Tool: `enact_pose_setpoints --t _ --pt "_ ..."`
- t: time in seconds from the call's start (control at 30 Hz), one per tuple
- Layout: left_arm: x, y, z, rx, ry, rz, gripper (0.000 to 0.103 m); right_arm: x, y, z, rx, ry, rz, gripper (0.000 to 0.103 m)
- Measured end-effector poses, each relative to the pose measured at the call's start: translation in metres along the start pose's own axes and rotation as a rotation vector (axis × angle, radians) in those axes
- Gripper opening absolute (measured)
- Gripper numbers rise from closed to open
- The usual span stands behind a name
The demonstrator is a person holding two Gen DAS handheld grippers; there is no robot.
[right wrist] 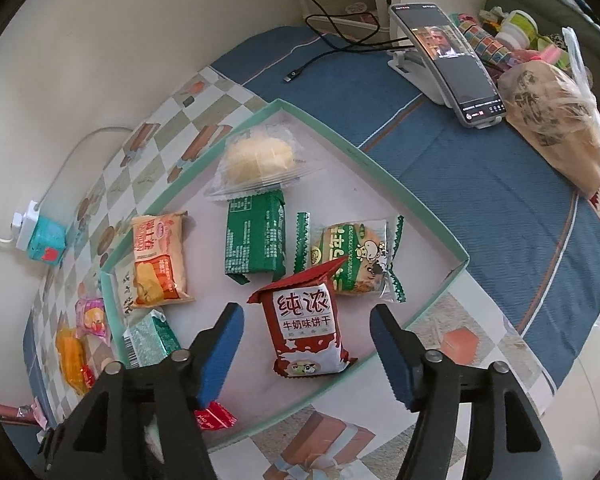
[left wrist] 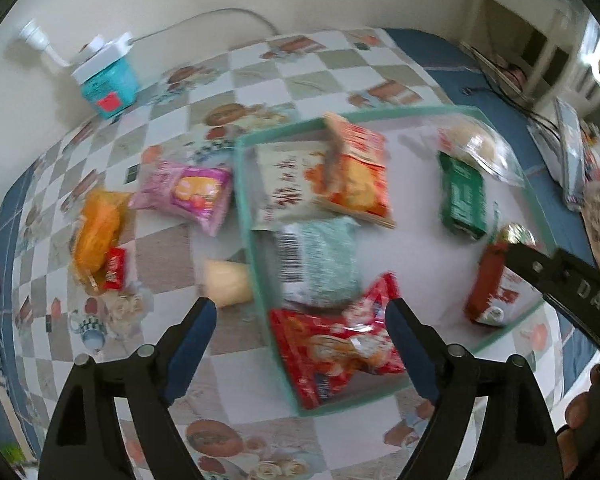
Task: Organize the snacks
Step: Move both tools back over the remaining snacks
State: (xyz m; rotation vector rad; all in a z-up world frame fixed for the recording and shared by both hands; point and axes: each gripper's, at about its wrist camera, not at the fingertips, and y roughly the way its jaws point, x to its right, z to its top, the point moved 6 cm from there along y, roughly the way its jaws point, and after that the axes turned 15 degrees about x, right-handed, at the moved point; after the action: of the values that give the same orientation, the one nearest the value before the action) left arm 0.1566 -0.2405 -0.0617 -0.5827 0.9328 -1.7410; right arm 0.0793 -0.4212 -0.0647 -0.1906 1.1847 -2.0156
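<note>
A shallow green-rimmed tray (left wrist: 242,184) (right wrist: 428,220) holds several snack packets. My left gripper (left wrist: 302,320) is open and empty above the tray's near left corner, over a red packet (left wrist: 332,348) and a teal barcode packet (left wrist: 320,264). Outside the tray to the left lie a pink packet (left wrist: 188,192), an orange packet (left wrist: 96,236) and a pale bun (left wrist: 226,284). My right gripper (right wrist: 306,330) is open and empty, just above a red-and-white milk biscuit packet (right wrist: 306,328) in the tray. Beside that lie a green cow packet (right wrist: 352,260), a green packet (right wrist: 256,236) and an orange packet (right wrist: 158,260).
A teal box with a white plug (left wrist: 108,80) stands by the wall at the back left. A phone on a stand (right wrist: 448,60), a cable (right wrist: 320,20) and a brown paper bag (right wrist: 556,120) lie on the blue cloth right of the tray. The right gripper's arm (left wrist: 572,284) reaches over the tray's right side.
</note>
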Motion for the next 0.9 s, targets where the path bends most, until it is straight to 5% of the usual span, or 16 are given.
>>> enact_pose_setpoints --t 0.57,0.9 --pt "-0.164 -0.011 -0.013 0.014 -0.448 0.197 0.087 -0.048 -0.004 -0.013 0.019 -0.136 0.059 0.101" --pt "-0.234 -0.027 -0.035 0.048 -0.620 0.322 0.090 -0.101 -0.013 -0.037 0.032 -0.272 0.117 0.103"
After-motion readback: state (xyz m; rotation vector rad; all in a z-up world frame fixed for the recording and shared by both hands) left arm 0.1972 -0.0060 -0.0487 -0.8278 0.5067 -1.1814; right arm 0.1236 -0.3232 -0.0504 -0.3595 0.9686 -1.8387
